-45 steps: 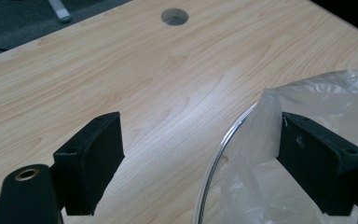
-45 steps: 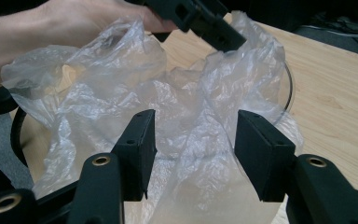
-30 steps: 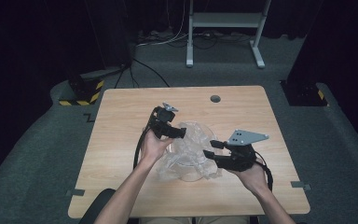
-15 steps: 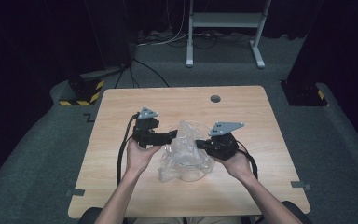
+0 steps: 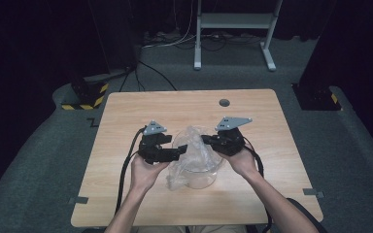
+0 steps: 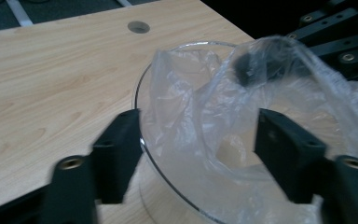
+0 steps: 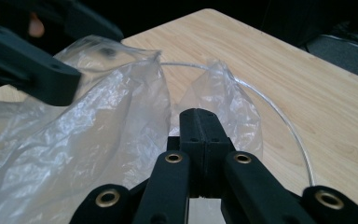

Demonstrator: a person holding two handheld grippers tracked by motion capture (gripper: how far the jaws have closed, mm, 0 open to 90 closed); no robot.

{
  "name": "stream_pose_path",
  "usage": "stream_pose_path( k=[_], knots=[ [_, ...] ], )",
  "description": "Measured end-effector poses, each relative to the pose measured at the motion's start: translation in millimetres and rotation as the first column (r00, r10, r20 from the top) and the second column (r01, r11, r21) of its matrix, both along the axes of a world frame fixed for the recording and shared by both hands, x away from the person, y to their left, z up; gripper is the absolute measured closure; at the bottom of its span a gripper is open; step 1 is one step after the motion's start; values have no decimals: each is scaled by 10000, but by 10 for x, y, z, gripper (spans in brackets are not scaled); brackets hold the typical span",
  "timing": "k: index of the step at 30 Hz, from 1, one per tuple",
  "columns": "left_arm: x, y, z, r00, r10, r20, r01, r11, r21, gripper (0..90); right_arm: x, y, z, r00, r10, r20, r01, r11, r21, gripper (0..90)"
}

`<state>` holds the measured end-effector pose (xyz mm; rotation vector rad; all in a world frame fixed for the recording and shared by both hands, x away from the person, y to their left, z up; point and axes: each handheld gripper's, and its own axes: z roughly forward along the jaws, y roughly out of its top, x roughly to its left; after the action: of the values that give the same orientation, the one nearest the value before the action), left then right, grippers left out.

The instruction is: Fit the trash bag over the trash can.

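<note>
Bowl: clear glass bowl point(image 5: 199, 172) on the wooden table point(image 5: 126, 111), near-centre.
Bag: thin plastic bag point(image 5: 189, 150) (crumpled) draped in and over it.
Left gripper point(image 6: 198, 140): jaws spread, straddling rim and film.
Right gripper point(image 7: 200, 128): jaws pressed together; whether film is caught, cannot tell.

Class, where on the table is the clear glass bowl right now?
In the high view, the glass bowl sits near the table's front middle, between the left hand-held gripper and right hand-held gripper, with a plastic bag draped in it.
</note>
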<state>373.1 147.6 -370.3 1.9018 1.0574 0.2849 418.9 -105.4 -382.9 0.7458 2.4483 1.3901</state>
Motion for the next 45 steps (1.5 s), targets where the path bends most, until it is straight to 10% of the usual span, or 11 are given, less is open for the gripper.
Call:
stream_pose_path(
  k=[6,14,45],
  knots=[
    [19,25,-28,9999,18,104,-20,9998,222,645,-46,-20,60,9999,80,103,-82,9997,218,782],
    [113,68,-39,9999,136,95,-138,9994,309,803,-194,-85,179,9991,76,409,-103,9978,650,592],
    [574,-135,-23,9998,-182,52,178,9983,551,858,-849,-377,377,9920,76,1258,-145,9985,536,447]
  ],
)
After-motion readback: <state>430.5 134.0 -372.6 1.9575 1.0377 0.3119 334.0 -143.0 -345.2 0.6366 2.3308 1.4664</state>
